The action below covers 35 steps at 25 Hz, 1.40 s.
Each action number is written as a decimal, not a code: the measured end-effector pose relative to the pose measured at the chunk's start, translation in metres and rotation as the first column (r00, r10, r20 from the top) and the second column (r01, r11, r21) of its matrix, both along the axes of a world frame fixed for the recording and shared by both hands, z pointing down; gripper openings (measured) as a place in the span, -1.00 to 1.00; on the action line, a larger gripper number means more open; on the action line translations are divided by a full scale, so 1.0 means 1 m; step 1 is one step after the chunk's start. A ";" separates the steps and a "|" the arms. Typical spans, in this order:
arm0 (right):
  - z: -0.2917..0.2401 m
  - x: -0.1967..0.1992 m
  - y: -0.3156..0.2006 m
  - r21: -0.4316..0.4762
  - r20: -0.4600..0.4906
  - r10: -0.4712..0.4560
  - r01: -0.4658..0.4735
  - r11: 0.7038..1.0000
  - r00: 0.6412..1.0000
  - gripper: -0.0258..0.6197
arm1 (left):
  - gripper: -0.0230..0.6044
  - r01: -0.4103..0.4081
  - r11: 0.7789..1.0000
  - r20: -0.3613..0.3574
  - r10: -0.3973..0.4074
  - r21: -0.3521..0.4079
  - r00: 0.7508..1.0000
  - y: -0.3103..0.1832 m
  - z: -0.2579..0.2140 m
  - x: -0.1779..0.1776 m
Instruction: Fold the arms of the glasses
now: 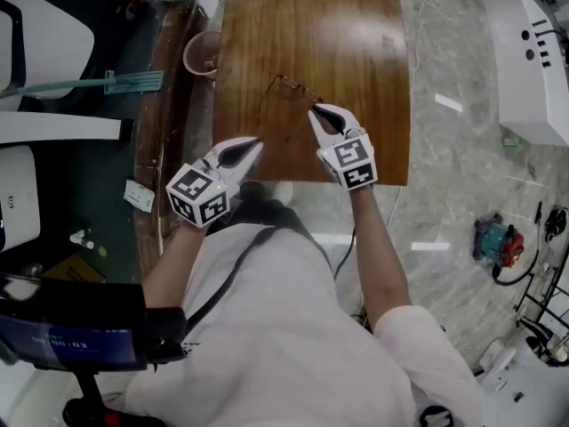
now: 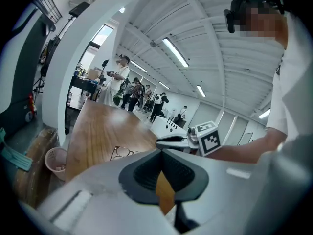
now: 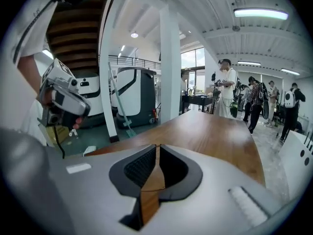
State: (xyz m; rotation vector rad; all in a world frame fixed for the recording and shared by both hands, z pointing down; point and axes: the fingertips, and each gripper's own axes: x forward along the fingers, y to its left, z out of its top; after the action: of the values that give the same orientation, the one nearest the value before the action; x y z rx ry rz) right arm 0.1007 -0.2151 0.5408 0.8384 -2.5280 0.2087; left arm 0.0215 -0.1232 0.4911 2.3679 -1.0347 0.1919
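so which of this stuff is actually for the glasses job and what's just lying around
For the job: glasses, wooden table, left tool, right tool, both shut and empty.
Lying about: pink bin, green broom, teal device on the floor.

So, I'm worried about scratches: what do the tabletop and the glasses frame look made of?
The tabletop looks like wood or veneer: brown, lengthwise grain, soft sheen. The glasses have a thin dark wire-like frame, probably metal; too small to be sure.

The table (image 1: 356, 34) is brown wood-grain, the glasses (image 2: 120, 152) dark-rimmed.
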 end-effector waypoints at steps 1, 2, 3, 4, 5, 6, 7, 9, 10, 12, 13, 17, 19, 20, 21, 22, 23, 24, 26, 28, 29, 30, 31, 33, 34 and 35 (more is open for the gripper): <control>0.009 -0.005 -0.009 -0.002 -0.033 -0.014 0.014 1.000 0.999 -0.84 | -0.91 0.011 1.000 0.002 -0.011 -0.009 1.000 -0.003 0.005 -0.006; 0.018 -0.010 -0.017 -0.007 -0.068 -0.028 0.027 1.000 0.997 -0.81 | -0.91 0.021 1.000 0.003 -0.021 -0.019 1.000 -0.006 0.011 -0.012; 0.028 -0.013 -0.025 -0.016 -0.103 -0.041 0.039 0.999 0.994 -0.77 | -0.91 0.029 0.999 0.004 -0.029 -0.028 1.000 -0.010 0.016 -0.016; 0.038 -0.015 -0.033 -0.026 -0.135 -0.051 0.048 0.999 0.990 -0.72 | -0.91 0.034 0.999 0.005 -0.034 -0.037 0.999 -0.014 0.020 -0.020; 0.047 -0.017 -0.041 -0.036 -0.165 -0.059 0.054 0.998 0.984 -0.68 | -0.91 0.036 0.998 0.006 -0.035 -0.046 0.999 -0.018 0.025 -0.023; 0.056 -0.018 -0.049 -0.048 -0.194 -0.066 0.058 0.997 0.979 -0.66 | -0.91 0.034 0.998 0.008 -0.034 -0.054 0.999 -0.022 0.030 -0.025; 0.065 -0.020 -0.055 -0.059 -0.223 -0.075 0.063 0.996 0.972 -0.64 | -0.91 0.031 0.998 0.011 -0.030 -0.062 0.999 -0.025 0.034 -0.026; 0.081 -0.023 -0.065 -0.080 -0.274 -0.102 0.082 0.993 0.956 -0.63 | -0.90 0.025 0.997 0.012 -0.025 -0.075 1.000 -0.031 0.041 -0.028; 0.088 -0.026 -0.068 -0.092 -0.294 -0.117 0.094 0.991 0.949 -0.63 | -0.90 0.026 0.996 0.010 -0.025 -0.080 1.000 -0.034 0.044 -0.029; 0.099 -0.030 -0.075 -0.117 -0.319 -0.145 0.113 0.987 0.937 -0.63 | -0.90 0.033 0.996 0.002 -0.033 -0.089 0.999 -0.040 0.047 -0.033; 0.103 -0.031 -0.078 -0.131 -0.326 -0.154 0.117 0.985 0.933 -0.63 | -0.91 0.036 0.995 -0.001 -0.036 -0.094 0.999 -0.042 0.048 -0.034; 0.118 -0.035 -0.085 -0.178 -0.349 -0.185 0.129 0.976 0.919 -0.64 | -0.90 0.045 0.992 -0.006 -0.046 -0.117 0.999 -0.045 0.055 -0.045; 0.124 -0.038 -0.087 -0.190 -0.365 -0.201 0.138 0.972 0.909 -0.64 | -0.90 0.048 0.991 -0.008 -0.049 -0.126 0.999 -0.045 0.058 -0.051; 0.127 -0.039 -0.088 -0.195 -0.372 -0.205 0.140 0.971 0.905 -0.69 | -0.90 0.049 0.990 -0.009 -0.051 -0.129 0.999 -0.046 0.059 -0.054; 0.129 -0.040 -0.088 -0.199 -0.376 -0.207 0.140 0.970 0.903 -0.73 | -0.90 0.050 0.990 -0.010 -0.052 -0.131 0.999 -0.046 0.060 -0.056; 0.130 -0.040 -0.088 -0.204 -0.373 -0.206 0.137 0.969 0.905 -0.75 | -0.90 0.051 0.990 -0.012 -0.053 -0.133 0.999 -0.047 0.060 -0.058; 0.130 -0.041 -0.089 -0.209 -0.366 -0.202 0.131 0.969 0.908 -0.76 | -0.90 0.050 0.990 -0.014 -0.053 -0.133 0.998 -0.048 0.061 -0.061; 0.129 -0.042 -0.090 -0.212 -0.354 -0.193 0.123 0.970 0.915 -0.77 | -0.91 0.049 0.990 -0.016 -0.051 -0.133 0.999 -0.048 0.061 -0.062; 0.120 -0.043 -0.093 -0.207 -0.297 -0.149 0.089 0.974 0.943 -0.79 | -0.90 0.041 0.991 -0.019 -0.044 -0.131 0.999 -0.049 0.060 -0.065; 0.103 -0.042 -0.096 -0.209 -0.190 -0.068 0.028 0.977 0.979 -0.81 | -0.91 0.028 0.992 -0.024 -0.031 -0.126 0.999 -0.050 0.059 -0.065; 0.093 -0.039 -0.096 -0.221 -0.120 -0.018 -0.009 0.975 0.993 -0.81 | -0.90 0.020 0.992 -0.025 -0.023 -0.122 0.999 -0.050 0.058 -0.064; 0.082 -0.036 -0.096 -0.238 -0.043 0.037 -0.046 0.970 0.998 -0.81 | -0.90 0.011 0.993 -0.027 -0.015 -0.117 1.000 -0.049 0.056 -0.062; 0.070 -0.032 -0.095 -0.258 0.038 0.095 -0.082 0.963 0.995 -0.82 | -0.90 0.002 0.994 -0.028 -0.005 -0.111 1.000 -0.049 0.054 -0.061; 0.048 -0.023 -0.093 -0.300 0.186 0.203 -0.142 0.943 0.961 -0.82 | -0.90 -0.018 0.995 -0.031 0.015 -0.101 0.999 -0.046 0.049 -0.058; 0.037 -0.019 -0.091 -0.320 0.251 0.250 -0.164 0.933 0.935 -0.82 | -0.90 -0.028 0.995 -0.033 0.025 -0.095 0.999 -0.044 0.046 -0.057; 0.027 -0.014 -0.088 -0.339 0.311 0.293 -0.182 0.923 0.904 -0.82 | -0.90 -0.040 0.995 -0.034 0.037 -0.090 0.999 -0.041 0.043 -0.055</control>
State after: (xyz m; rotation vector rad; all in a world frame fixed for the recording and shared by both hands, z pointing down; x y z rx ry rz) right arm 0.0866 -0.3034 0.5682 1.0621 -2.6077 0.8831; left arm -0.0336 -0.1646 0.5340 2.3032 -0.9460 0.2093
